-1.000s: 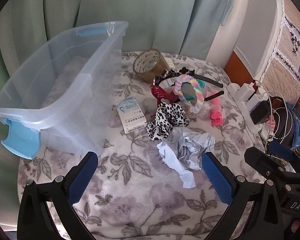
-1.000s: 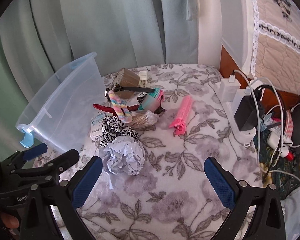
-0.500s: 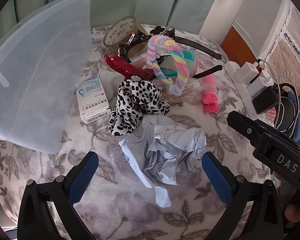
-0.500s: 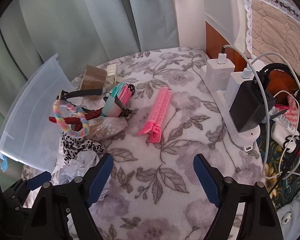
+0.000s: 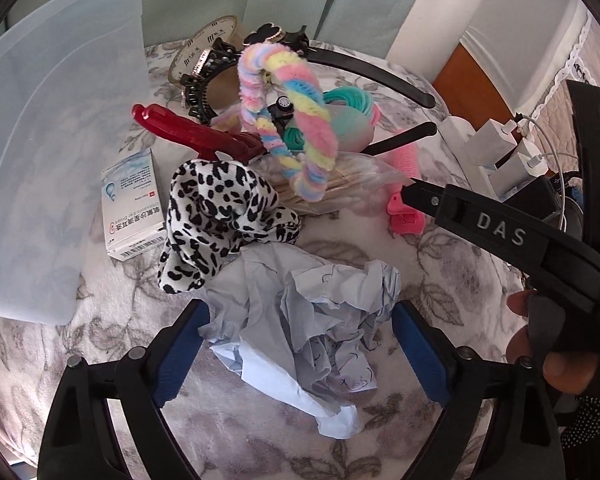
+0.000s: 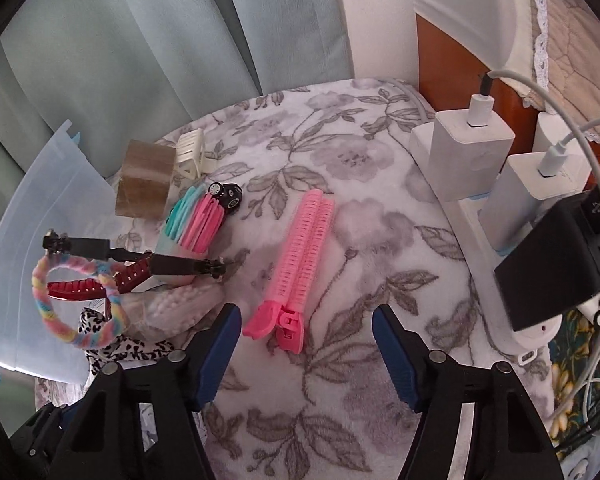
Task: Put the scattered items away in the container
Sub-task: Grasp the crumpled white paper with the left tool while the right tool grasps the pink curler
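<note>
Left claw is gaping wide, holding nothing, straddling the crumpled paper on the floral worktop. Right claw is likewise spread and empty, nearing the pink clip. Container is sitting far left. Risks: paper possibly snagging the leopard scrunchie touching it; claws possibly colliding.

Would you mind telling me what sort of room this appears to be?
Most likely a bedroom: a quilted bedspread with lace trim lies at the right, curtains hang behind, and hair accessories such as a striped headband clutter a small table covered with a floral blanket.
</note>
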`<state>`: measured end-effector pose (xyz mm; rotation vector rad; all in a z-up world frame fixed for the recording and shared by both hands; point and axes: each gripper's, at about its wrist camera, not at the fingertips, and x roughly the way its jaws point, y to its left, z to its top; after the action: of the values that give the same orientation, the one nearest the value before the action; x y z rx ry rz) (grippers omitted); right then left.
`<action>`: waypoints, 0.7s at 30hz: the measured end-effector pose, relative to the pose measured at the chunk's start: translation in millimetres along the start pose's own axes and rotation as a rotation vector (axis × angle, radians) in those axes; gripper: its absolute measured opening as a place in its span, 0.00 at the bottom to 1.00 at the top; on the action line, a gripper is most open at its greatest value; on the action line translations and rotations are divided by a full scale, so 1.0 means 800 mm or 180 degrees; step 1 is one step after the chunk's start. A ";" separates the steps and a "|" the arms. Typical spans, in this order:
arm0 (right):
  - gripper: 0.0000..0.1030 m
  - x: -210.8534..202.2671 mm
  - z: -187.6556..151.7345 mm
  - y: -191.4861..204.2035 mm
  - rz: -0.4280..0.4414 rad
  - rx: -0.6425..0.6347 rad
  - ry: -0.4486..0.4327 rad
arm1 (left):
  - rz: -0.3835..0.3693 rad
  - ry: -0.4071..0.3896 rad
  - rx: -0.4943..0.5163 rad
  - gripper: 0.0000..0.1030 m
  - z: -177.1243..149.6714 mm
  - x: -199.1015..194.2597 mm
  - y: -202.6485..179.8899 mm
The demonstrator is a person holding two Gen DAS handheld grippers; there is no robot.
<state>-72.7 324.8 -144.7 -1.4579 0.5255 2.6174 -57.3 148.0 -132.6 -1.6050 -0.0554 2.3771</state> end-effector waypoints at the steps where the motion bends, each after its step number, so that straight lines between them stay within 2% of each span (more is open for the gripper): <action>1: 0.61 0.004 0.002 -0.001 0.0019 0.0001 0.0019 | -0.0021 0.0010 0.0003 0.87 0.000 0.001 -0.001; 5: 0.59 0.020 0.008 -0.002 0.0055 0.0009 0.0073 | -0.0082 0.0030 0.0012 0.83 0.000 0.003 -0.005; 12: 0.50 0.038 0.014 0.003 0.0080 -0.0047 0.0097 | -0.0076 0.0002 0.0031 0.82 0.002 0.002 -0.011; 15: 0.45 0.041 0.015 0.004 0.0053 -0.0073 0.0073 | -0.0076 -0.0009 0.0024 0.82 0.006 0.005 -0.013; 18: 0.34 0.039 0.016 0.001 0.0063 -0.0042 0.0042 | -0.0073 -0.0040 0.0027 0.81 0.006 0.016 -0.006; 21: 0.32 0.038 0.014 0.001 0.0082 -0.0030 0.0040 | -0.0079 -0.0057 0.0035 0.78 -0.003 0.002 0.004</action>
<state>-98.1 325.9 -164.5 -1.4811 0.5375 2.6355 -56.1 144.6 -135.4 -1.5689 -0.0652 2.3693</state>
